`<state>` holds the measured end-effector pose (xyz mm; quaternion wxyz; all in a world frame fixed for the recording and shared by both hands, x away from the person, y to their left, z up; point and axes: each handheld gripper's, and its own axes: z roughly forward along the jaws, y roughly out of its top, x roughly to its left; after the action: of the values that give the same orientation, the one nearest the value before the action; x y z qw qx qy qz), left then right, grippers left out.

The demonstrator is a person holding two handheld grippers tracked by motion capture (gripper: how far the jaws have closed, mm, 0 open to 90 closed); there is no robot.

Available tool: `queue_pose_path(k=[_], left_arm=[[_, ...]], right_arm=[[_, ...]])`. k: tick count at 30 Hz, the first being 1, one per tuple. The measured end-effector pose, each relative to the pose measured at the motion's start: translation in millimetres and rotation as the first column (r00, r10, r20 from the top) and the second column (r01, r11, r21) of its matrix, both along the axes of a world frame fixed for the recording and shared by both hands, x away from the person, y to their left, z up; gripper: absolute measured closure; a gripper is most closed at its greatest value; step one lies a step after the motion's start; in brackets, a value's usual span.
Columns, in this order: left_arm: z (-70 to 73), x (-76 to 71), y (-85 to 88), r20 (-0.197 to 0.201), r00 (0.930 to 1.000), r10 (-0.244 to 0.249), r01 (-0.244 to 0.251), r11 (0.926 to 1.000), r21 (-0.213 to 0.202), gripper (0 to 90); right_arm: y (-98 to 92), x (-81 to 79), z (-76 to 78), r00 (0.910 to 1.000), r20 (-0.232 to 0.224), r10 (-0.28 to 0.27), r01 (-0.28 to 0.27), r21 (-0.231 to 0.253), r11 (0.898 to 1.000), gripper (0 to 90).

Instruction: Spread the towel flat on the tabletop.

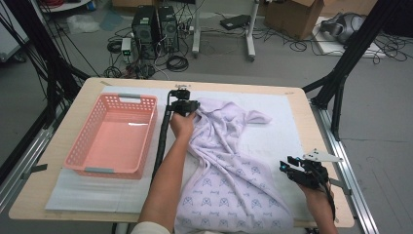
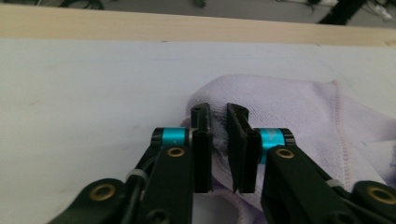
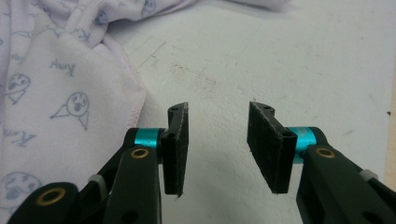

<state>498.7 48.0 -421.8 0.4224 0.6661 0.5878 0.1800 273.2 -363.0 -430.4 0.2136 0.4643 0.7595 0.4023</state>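
A lavender garment (image 1: pixel 229 170) printed with small blue figures lies crumpled on the white mat (image 1: pixel 282 117), running from the table's near edge toward the far middle. My left gripper (image 1: pixel 187 103) is at the garment's far left corner; in the left gripper view its jaws (image 2: pixel 218 112) stand almost together, pinching a fold of the plain lavender cloth (image 2: pixel 289 107), and folds fan out from that spot. My right gripper (image 1: pixel 285 165) hovers at the near right, open over bare mat (image 3: pixel 289 56), just right of the garment's hem (image 3: pixel 56 93), nothing between its pads.
A pink plastic basket (image 1: pixel 146 105) stands empty on the left of the table. The wooden table edge (image 2: pixel 187 25) runs just beyond the left gripper. Bare mat lies to the right of the garment. Computers, cables and a cardboard box sit on the floor behind.
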Motion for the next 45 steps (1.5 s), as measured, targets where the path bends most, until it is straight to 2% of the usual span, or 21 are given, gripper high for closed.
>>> queue_pose_path(k=[2, 3, 6, 9, 11, 14, 18, 20, 21, 23, 29, 31, 32, 35, 36, 37, 38, 39, 40, 42, 45], left_arm=[[1.6, -2.0, 1.8, -0.001, 0.9998, -0.02, 0.02, 0.9997, 0.012, 56.1], [3.7, -3.7, 1.2, 0.0, 0.9989, -0.047, 0.047, 0.9988, 0.011, 51.8], [11.4, -11.8, -3.3, 0.013, 0.9898, -0.142, 0.142, 0.9898, -0.007, 49.8], [16.3, -21.9, -7.5, 0.014, 0.9795, -0.201, 0.201, 0.9788, -0.036, 46.1], [19.0, -30.9, -11.7, 0.032, 0.9724, -0.231, 0.232, 0.9721, -0.034, 45.0], [16.8, -49.2, -12.8, 0.094, 0.9667, -0.238, 0.238, 0.9712, 0.008, 45.0], [6.1, -65.0, -10.8, 0.086, 0.9608, -0.264, 0.264, 0.9644, 0.001, 45.1], [3.2, -72.4, -11.4, 0.071, 0.9542, -0.291, 0.29, 0.9568, 0.025, 44.2], [1.4, -77.4, -10.7, 0.08, 0.9527, -0.293, 0.292, 0.956, 0.029, 43.6], [-2.3, -85.3, -7.3, 0.067, 0.9498, -0.305, 0.303, 0.952, 0.041, 43.6], [-15.2, -107.1, 3.9, 0.035, 0.9475, -0.318, 0.315, 0.9466, 0.07, 42.2], [-17.7, -113.1, 4.3, 0.006, 0.9449, -0.327, 0.324, 0.9385, 0.118, 41.3], [-19.3, -117.3, 5.2, 0.017, 0.9457, -0.325, 0.32, 0.938, 0.134, 41.4], [-25.7, -127.5, 9.1, 0.023, 0.946, -0.323, 0.316, 0.9347, 0.163, 43.3], [-28.3, -130.3, 10.5, 0.032, 0.9437, -0.329, 0.319, 0.9322, 0.17, 43.8], [-29.2, -132.7, 12.0, 0.046, 0.9437, -0.328, 0.316, 0.9335, 0.17, 44.7], [-28.8, -134.0, 13.2, 0.043, 0.9409, -0.336, 0.324, 0.9298, 0.175, 47.0], [-28.9, -135.5, 13.2, 0.045, 0.939, -0.341, 0.328, 0.9277, 0.178, 51.1], [-28.7, -137.0, 14.1, 0.046, 0.9348, -0.352, 0.337, 0.9205, 0.198, 55.8], [-28.6, -139.7, 16.1, 0.048, 0.9284, -0.369, 0.352, 0.9138, 0.202, 67.8], [-28.9, -142.0, 19.8, 0.047, 0.9263, -0.374, 0.361, 0.9162, 0.174, 76.6]], right_arm=[[1.1, 2.1, 0.9, 1.0, 0.001, -0.007, 0.007, 0.001, 1.0, 58.4], [2.0, 3.9, 1.5, 1.0, 0.001, -0.008, 0.008, 0.005, 1.0, 58.5], [7.5, 11.5, 3.3, 1.0, 0.002, -0.008, 0.008, 0.008, 1.0, 60.4], [16.7, 21.3, 4.3, 1.0, 0.006, -0.007, 0.007, -0.004, 1.0, 60.9], [23.6, 28.0, 4.6, 1.0, 0.003, -0.001, 0.001, -0.006, 1.0, 61.1], [34.6, 37.9, 4.4, 0.9997, -0.014, 0.018, -0.018, -0.009, 1.0, 66.8], [55.3, 55.6, 0.8, 0.9975, -0.029, 0.064, -0.065, -0.047, 0.997, 77.2], [68.0, 64.9, -4.1, 0.9944, -0.052, 0.092, -0.095, -0.055, 0.994, 81.0], [74.8, 68.8, -6.4, 0.993, -0.06, 0.102, -0.106, -0.065, 0.992, 81.0], [87.0, 74.8, -9.2, 0.9896, -0.073, 0.124, -0.128, -0.061, 0.99, 80.8], [117.9, 86.3, -13.0, 0.9831, -0.096, 0.156, -0.158, -0.019, 0.987, 67.7], [127.3, 89.4, -14.7, 0.9792, -0.108, 0.172, -0.175, -0.014, 0.985, 64.2], [131.4, 90.7, -15.5, 0.9773, -0.117, 0.177, -0.178, 0.0, 0.984, 63.2], [141.9, 93.2, -16.9, 0.9752, -0.119, 0.187, -0.184, 0.034, 0.982, 61.4], [145.5, 93.9, -17.5, 0.9764, -0.119, 0.18, -0.178, 0.026, 0.984, 59.7], [149.4, 94.4, -17.9, 0.9791, -0.116, 0.167, -0.167, 0.011, 0.986, 59.2], [152.6, 94.5, -17.7, 0.9814, -0.108, 0.159, -0.161, -0.011, 0.987, 58.4], [155.8, 94.1, -17.5, 0.984, -0.102, 0.146, -0.149, -0.026, 0.988, 57.3], [158.2, 93.8, -17.4, 0.9855, -0.1, 0.137, -0.142, -0.039, 0.989, 56.5], [162.3, 93.1, -17.2, 0.9879, -0.096, 0.122, -0.128, -0.056, 0.99, 56.7], [165.3, 93.9, -17.0, 0.99, -0.095, 0.105, -0.111, -0.064, 0.992, 64.3]])
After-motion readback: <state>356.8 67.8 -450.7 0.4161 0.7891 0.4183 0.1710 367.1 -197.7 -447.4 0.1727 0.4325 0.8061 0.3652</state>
